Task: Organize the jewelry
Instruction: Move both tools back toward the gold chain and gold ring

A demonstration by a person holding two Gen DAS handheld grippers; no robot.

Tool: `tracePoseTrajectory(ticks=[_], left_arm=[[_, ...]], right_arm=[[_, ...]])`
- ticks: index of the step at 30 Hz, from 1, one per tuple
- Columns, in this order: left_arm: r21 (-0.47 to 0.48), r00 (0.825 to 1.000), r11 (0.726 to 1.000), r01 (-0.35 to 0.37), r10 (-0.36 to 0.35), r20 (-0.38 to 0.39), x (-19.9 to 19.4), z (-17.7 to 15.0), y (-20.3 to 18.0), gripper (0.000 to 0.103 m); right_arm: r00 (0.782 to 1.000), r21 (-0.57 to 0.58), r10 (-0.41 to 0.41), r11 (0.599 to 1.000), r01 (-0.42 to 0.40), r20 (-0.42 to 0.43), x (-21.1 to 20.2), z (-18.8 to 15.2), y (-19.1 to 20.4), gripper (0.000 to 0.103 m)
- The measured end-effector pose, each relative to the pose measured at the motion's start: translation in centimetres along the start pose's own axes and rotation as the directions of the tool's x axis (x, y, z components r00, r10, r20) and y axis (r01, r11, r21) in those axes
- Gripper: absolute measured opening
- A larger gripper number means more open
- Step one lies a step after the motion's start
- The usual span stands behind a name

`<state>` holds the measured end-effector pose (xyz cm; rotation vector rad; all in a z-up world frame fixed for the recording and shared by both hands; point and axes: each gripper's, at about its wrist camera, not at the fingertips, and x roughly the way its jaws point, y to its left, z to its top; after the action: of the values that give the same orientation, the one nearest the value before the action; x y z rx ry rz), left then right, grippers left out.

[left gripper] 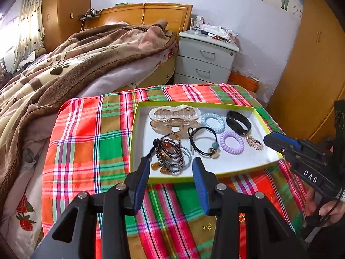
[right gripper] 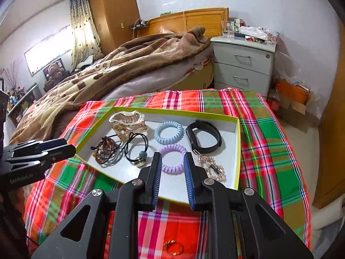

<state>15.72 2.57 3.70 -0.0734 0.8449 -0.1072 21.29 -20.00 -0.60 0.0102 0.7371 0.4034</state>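
Observation:
A shallow white tray with a lime-green rim (left gripper: 138, 105) (right gripper: 238, 151) lies on the plaid cloth. In it lie a clear hair claw (left gripper: 174, 116) (right gripper: 129, 123), a bead bracelet (left gripper: 169, 157) (right gripper: 106, 149), a black hair tie (left gripper: 204, 140) (right gripper: 138, 149), a blue coil tie (left gripper: 213, 122) (right gripper: 168, 132), a purple coil tie (left gripper: 232, 142) (right gripper: 172, 159), a black wristband (left gripper: 238, 122) (right gripper: 203, 137) and a gold earring (left gripper: 253, 142) (right gripper: 212, 167). My left gripper (left gripper: 171, 164) is open and empty above the tray's near edge by the bracelet. My right gripper (right gripper: 172, 158) is open and empty over the purple tie. A gold ring (right gripper: 173, 247) lies on the cloth below it.
The plaid cloth (left gripper: 86, 129) covers a low table. A bed with a brown blanket (left gripper: 64, 64) lies to the left. A grey nightstand (left gripper: 204, 60) stands behind, with a wooden wardrobe (left gripper: 312, 75) to the right. A small gold piece (left gripper: 208, 227) lies on the cloth.

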Motion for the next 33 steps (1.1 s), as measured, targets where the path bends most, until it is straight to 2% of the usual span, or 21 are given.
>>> tracePoseTrajectory(ticks=[8,9,10,11,17,23,29,33], left_arm=[[0.033,0.999,0.999,-0.010,0.009,0.035,-2.1,-1.8,-1.3,0.043],[0.042,0.999,0.999,-0.007,0.006,0.039,-2.4,-2.2,-1.4,0.043],[0.048,0.999,0.999,-0.004,0.002,0.039,-2.5,-2.6,-1.5,0.043],[0.052,0.999,0.999,-0.001,-0.001,0.037,-2.5,-2.9,-1.6,0.044],[0.049,0.998,0.997,0.055,-0.055,0.006,-2.6,-5.0,-1.9,0.048],[0.049,0.993,0.992,0.117,-0.116,-0.025,-2.4,-6.8,-2.4,0.048],[0.043,0.992,0.992,0.117,-0.115,-0.058,-2.0,-8.1,-2.2,0.049],[0.036,0.991,0.992,0.118,-0.116,-0.068,-1.9,-8.6,-2.0,0.049]], right_arm=[[1.000,0.016,-0.007,1.000,0.006,0.030,-2.6,-1.9,0.1,0.023],[1.000,0.022,-0.010,1.000,0.009,0.029,-2.9,-2.3,-0.1,0.026],[1.000,0.026,-0.013,1.000,0.012,0.027,-3.2,-2.7,-0.2,0.042],[1.000,0.027,-0.017,0.999,0.017,0.025,-3.4,-3.1,-0.4,0.053],[0.997,0.055,-0.071,0.996,0.071,-0.009,-4.2,-5.6,-2.0,0.054],[0.994,0.042,-0.073,0.996,0.076,-0.079,-3.2,-7.7,-2.2,0.054],[0.990,0.022,-0.043,0.999,0.046,-0.135,-1.4,-8.8,-1.2,0.054],[0.985,-0.025,-0.074,0.997,0.071,-0.155,-0.8,-9.0,-0.3,0.054]])
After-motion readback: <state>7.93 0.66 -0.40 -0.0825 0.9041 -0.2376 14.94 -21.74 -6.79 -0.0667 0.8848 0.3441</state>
